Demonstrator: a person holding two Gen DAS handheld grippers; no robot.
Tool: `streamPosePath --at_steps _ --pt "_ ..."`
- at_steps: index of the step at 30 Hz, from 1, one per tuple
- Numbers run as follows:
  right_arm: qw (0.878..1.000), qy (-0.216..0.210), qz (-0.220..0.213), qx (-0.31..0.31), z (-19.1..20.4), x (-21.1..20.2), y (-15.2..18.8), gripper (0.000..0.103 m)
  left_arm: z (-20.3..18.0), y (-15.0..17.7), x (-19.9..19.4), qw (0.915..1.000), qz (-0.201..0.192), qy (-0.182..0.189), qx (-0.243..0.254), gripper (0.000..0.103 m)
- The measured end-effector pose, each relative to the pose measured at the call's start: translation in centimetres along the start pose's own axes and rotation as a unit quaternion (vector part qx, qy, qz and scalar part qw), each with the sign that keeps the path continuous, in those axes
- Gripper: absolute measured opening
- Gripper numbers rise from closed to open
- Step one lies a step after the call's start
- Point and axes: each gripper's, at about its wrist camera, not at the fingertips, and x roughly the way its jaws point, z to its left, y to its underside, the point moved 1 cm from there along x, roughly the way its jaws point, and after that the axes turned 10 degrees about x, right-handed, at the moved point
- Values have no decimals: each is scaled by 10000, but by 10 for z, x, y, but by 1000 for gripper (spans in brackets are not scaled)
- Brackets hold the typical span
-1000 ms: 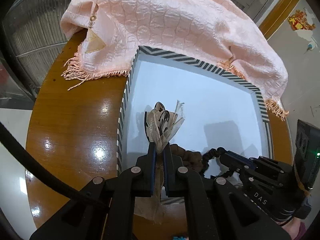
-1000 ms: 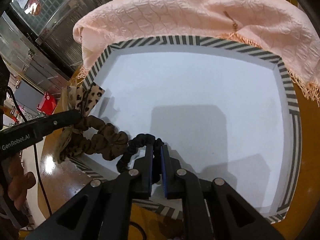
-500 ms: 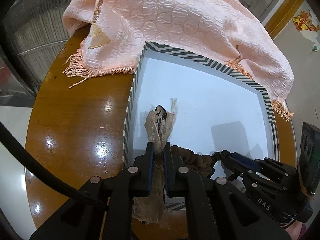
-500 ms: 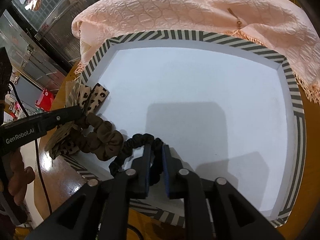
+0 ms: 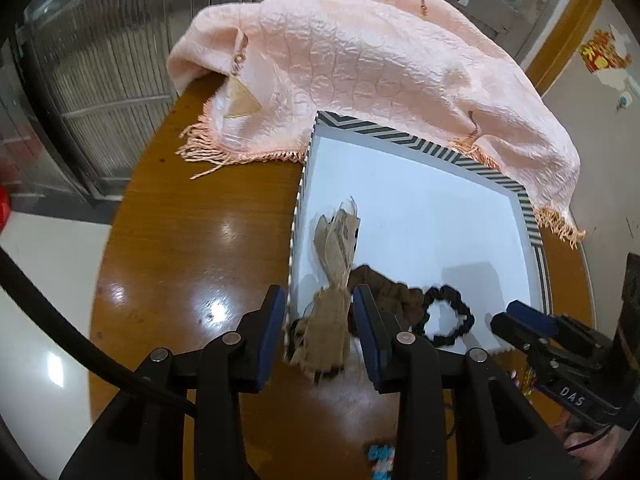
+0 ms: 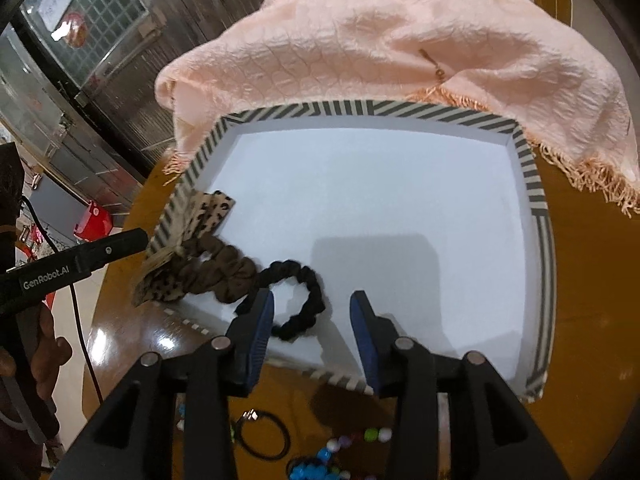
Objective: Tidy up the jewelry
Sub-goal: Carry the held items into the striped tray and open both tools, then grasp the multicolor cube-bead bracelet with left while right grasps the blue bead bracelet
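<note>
Landmark: tray (image 6: 536, 200), on table (image 5: 192, 240). Cloth (image 6: 400, 40) draped over tray's far rim, spilling onto table past far corners. Inside tray at near-left corner: scrunchie ring (image 6: 308, 300), touching twisted scrunchie (image 6: 224, 276) to its left. Bow (image 5: 336, 248) hung over tray's left rim, part in, part out on table. Beads (image 6: 320, 464) and thin hair tie (image 6: 264, 436) on table before tray's near rim.

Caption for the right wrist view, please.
Right gripper open above black scrunchie lying in striped tray, brown scrunchie beside it.
</note>
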Motion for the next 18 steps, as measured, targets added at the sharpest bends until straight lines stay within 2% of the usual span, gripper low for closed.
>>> streamPosePath --at_steps 11,18 --pt "9999 10 -79 -138 8 -31 40 46 -9 43 -28 9998 18 6 177 33" --pt "9998 130 -143 17 -3 -50 68 46 -14 73 -38 9994 107 245 208 33"
